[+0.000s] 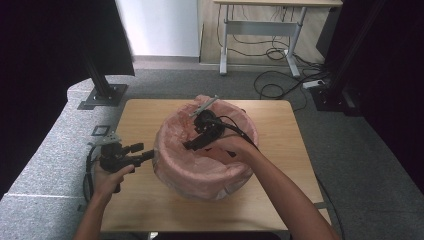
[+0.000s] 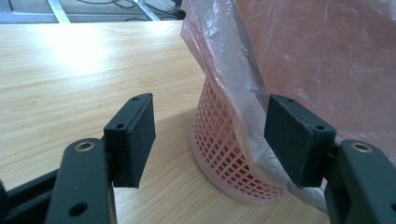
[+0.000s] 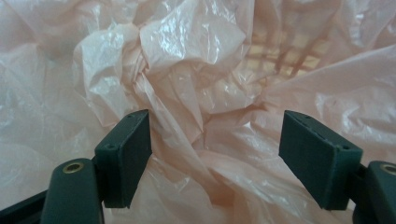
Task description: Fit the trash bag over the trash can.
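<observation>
Pink bag (image 1: 200, 167) overhangs basket (image 2: 224, 163); left tool (image 2: 210, 140) beside.

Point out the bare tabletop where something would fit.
Bare patches on the light wooden table: the right strip beside the pink mesh basket lined with a pink plastic bag, the far left corner, the near edge. Crowded: the left side, where the left gripper meets the bag.

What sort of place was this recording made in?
Probably a lab or office workroom set up for recording. A light wooden table stands on grey carpet, black frame posts flank it, and a height-adjustable desk with loose cables beneath stands behind.
</observation>
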The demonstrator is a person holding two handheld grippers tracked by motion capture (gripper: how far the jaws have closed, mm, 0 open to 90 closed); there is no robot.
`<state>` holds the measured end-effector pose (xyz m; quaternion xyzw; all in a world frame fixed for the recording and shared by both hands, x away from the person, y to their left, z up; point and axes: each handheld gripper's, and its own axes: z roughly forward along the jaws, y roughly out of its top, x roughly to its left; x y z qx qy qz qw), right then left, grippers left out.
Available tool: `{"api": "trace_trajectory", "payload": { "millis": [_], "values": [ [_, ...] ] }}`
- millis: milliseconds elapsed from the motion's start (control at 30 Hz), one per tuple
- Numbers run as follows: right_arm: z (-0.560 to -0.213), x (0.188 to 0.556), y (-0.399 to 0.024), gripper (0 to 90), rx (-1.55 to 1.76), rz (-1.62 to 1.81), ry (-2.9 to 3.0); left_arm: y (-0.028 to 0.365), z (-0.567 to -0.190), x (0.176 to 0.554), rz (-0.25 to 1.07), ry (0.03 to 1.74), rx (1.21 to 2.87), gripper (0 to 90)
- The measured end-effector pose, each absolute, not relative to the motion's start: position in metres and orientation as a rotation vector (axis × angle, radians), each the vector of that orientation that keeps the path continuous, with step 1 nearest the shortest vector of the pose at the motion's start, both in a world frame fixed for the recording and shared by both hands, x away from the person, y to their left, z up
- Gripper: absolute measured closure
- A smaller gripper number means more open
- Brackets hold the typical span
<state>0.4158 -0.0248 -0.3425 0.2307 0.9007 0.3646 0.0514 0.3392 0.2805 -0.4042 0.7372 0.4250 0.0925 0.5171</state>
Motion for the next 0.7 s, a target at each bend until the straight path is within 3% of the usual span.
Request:
{"api": "trace_trajectory", "payload": {
  "millis": [400,700],
  "values": [
    [-0.308,0.396,-0.058,24.4,0.666,1.245,2.6,0.281,-0.4,0.338,0.228,1.022,1.752,33.3],
    [-0.283,0.376,-0.115,24.3,0.633,1.364,2.462,0.291,-0.398,0.337,0.241,1.039,1.723,33.3]
  ]
}}
